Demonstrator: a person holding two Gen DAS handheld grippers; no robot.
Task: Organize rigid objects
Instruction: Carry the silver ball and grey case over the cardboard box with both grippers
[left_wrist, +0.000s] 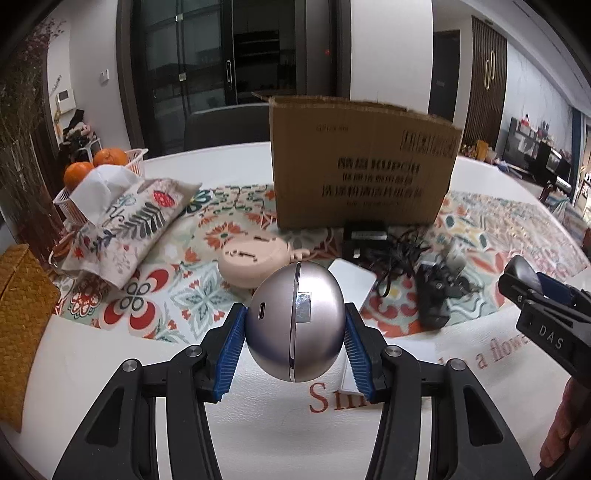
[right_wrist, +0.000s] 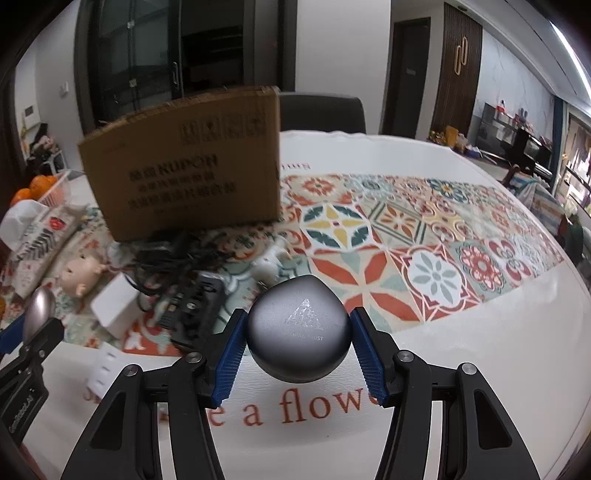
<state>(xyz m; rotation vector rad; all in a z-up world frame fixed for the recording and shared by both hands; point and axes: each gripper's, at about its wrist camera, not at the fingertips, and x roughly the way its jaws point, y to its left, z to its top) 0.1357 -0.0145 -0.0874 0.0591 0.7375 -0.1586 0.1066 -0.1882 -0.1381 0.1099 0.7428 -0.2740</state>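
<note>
1. Left tool (left_wrist: 295, 325): its blue ribbed pads (left_wrist: 231, 354) clench the silver egg-shaped case (left_wrist: 295, 321) from both sides. The case hangs clear of the worktop (left_wrist: 110, 354), seam upright and a small port facing the camera.

2. Right tool (right_wrist: 298, 334): its pads (right_wrist: 229, 360) grasp the dark grey rounded case (right_wrist: 299, 332), which bears a pale triangle mark and is likewise held above the worktop. In the left wrist view this tool appears at 3 o'clock, a hand (left_wrist: 565, 424) below it.

3. Cardboard box (left_wrist: 364, 162): stands upright at 12 o'clock from the silver case, on the patterned cloth (left_wrist: 207, 295), its printed side toward the cameras.

4. Items between box and tools: a beige round object (left_wrist: 251, 264) at 11 o'clock from the silver case; a white flat block (left_wrist: 352, 280) just behind the case at 1 o'clock; a tangle of black cable (left_wrist: 402, 254) with a black adapter (left_wrist: 365, 236) near the foot of the box; a black device (left_wrist: 432, 295) at 2 o'clock.

5. Left margin of the left wrist view: a fabric tissue cover (left_wrist: 125, 229) at 10 o'clock, a white basket (left_wrist: 136, 158) with oranges (left_wrist: 110, 157) behind it, and a woven box (left_wrist: 22, 317) at 9 o'clock.

6. Right wrist view, 9 o'clock: a doll's head (right_wrist: 81, 277) lies on the cloth.
</note>
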